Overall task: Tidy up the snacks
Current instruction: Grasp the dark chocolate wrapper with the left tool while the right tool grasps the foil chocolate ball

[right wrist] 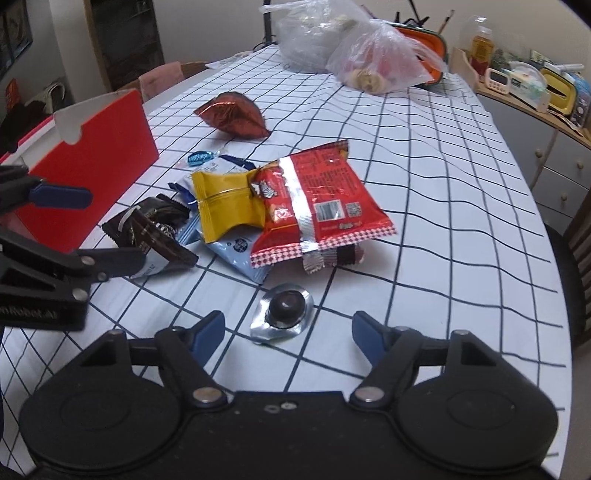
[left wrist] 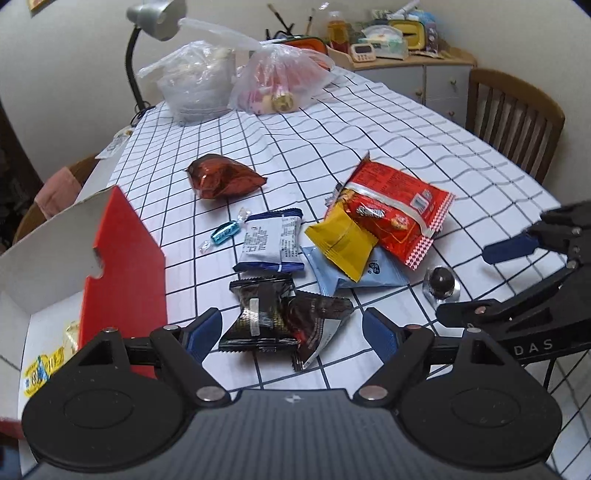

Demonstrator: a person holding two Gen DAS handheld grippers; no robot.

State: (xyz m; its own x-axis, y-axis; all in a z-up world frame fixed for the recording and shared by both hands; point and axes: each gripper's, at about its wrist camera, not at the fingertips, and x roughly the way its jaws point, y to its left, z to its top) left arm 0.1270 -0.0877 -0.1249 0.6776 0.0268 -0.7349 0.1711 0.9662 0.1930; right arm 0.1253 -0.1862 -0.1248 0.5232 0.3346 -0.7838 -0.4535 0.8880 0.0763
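White cloth [left wrist: 369,122] with a dark grid covers the table, and behind it stand two plastic bags [left wrist: 236,81] and a lamp [left wrist: 155,18]. At the left edge is my box [left wrist: 122,258], red outside and white inside, and one yellow snack [left wrist: 40,369] already lies in it.

The other snacks lie loose in a heap in the middle: two black packs [left wrist: 280,321] nearest to me, a white-blue pack [left wrist: 271,240], a yellow pack [left wrist: 341,243] that leans on a big red bag [left wrist: 399,214], a light blue pack [left wrist: 354,273] under them, a small blue candy [left wrist: 224,232] and a dark red foil bag [left wrist: 221,177] further away.

My left gripper [left wrist: 291,328] is spread wide and holds nothing; the black packs are between its fingers, not yet touched. My right gripper [right wrist: 288,328] is also apart and empty. The round chocolate [right wrist: 286,306] in its silver foil lies on the cloth between the blue pads [right wrist: 208,326].

I judge that the step is to pinch both things and carry them to the box. To do it well, I should go lower until the pads are beside the thing, then close slowly. The two black packs overlap, so I should centre on one, or the second can slide out. The chocolate is low and round, so the pads must meet its dome, not only the thin foil rim
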